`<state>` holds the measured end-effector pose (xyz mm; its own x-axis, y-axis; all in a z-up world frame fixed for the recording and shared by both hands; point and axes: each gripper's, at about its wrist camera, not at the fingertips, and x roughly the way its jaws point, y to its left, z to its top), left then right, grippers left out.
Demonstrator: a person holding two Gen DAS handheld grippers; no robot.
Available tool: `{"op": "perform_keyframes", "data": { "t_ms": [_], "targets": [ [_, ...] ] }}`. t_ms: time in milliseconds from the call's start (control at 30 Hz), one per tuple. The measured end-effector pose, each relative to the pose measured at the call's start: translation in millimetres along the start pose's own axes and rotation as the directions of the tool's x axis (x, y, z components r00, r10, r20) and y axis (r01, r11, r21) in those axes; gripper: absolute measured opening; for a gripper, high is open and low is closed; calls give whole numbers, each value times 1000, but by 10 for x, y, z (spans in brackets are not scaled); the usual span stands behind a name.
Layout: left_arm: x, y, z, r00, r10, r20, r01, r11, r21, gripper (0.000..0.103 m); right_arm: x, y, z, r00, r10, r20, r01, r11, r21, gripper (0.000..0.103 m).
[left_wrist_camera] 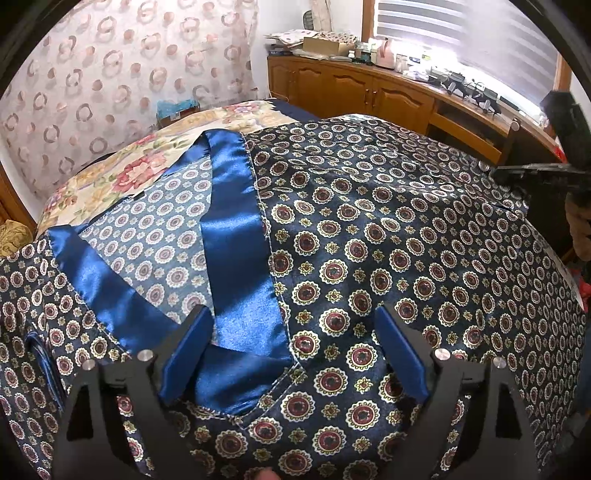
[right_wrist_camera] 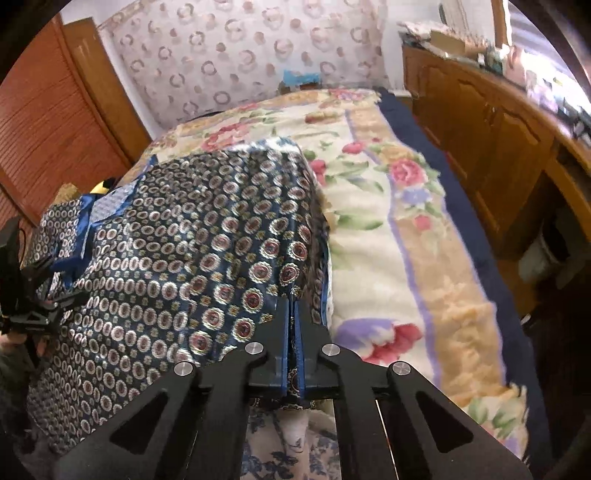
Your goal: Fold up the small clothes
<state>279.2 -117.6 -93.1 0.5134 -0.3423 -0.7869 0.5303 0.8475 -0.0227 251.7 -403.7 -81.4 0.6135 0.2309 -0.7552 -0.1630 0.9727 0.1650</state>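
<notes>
A dark patterned satin robe (left_wrist_camera: 369, 236) lies spread on a bed (right_wrist_camera: 388, 236) with a floral blanket. The left claw (left_wrist_camera: 295, 354) hovers over its blue collar, spread wide. The right claw (right_wrist_camera: 294, 317) pinches the robe's edge.

Daylight pours through the blinds (left_wrist_camera: 461, 33) at the upper right of the left wrist view, blown out to white there. It puts sheen on the satin garment (left_wrist_camera: 236, 236). The right wrist view is softer, with blur smearing the cabinet (right_wrist_camera: 498, 147) at right. Both frames bulge, with dark rounded corners.
</notes>
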Motion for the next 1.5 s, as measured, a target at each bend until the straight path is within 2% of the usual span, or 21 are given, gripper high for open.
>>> {"op": "perform_keyframes", "data": {
  "t_ms": [133,267,400,533,633,700,733,767,800,933,1000,1133,1267,1467,1500],
  "targets": [
    [11,0,2,1000,-5,1,5,1000,0,91,-168,241,125,998,1,60,2,999,-47,0],
    [1,8,-13,1000,-16,7,16,1000,0,91,-240,598,240,995,52,87,-42,992,-116,0],
    [-55,77,-33,998,-56,29,57,998,-21,90,-115,982,236,993,110,50,-99,978,-182,0],
    [-198,160,-25,997,-43,69,45,998,-38,90,207,1139,86,990,135,-42,-140,977,-163,0],
    [-376,179,-7,993,-17,118,21,999,-31,90,352,1237,-61,991,105,-80,-118,975,-186,0],
    [-483,176,-2,989,-5,146,9,1000,-24,90,323,1248,-75,993,101,-66,-111,979,-170,0],
    [-509,177,4,988,-1,155,5,1000,-22,90,295,1267,-60,995,86,-58,-94,981,-170,2],
    [-542,173,5,986,1,165,2,1000,-18,90,257,1272,-42,996,68,-50,-76,982,-173,10],
    [-576,170,5,985,3,172,-1,1000,-14,91,208,1279,-15,998,55,-38,-60,982,-176,21],
    [-662,169,7,981,-5,195,6,1000,-8,90,-37,1215,168,999,29,39,-22,985,-171,45],
    [-689,185,4,979,-8,202,9,1000,-7,91,-56,1131,272,998,-7,64,16,989,-144,52],
    [-717,205,-1,979,-5,204,8,1000,-17,91,209,882,407,997,-80,21,82,993,-89,52],
    [-732,286,-12,979,-1,206,9,999,-39,91,504,623,414,997,-72,-27,71,997,-24,52],
    [-708,336,-20,979,5,202,7,998,-58,90,657,520,403,997,-72,-38,72,997,-2,41],
    [-702,335,-21,979,7,202,5,998,-58,90,660,529,405,997,-72,-37,71,997,-4,36]
  ]
}}
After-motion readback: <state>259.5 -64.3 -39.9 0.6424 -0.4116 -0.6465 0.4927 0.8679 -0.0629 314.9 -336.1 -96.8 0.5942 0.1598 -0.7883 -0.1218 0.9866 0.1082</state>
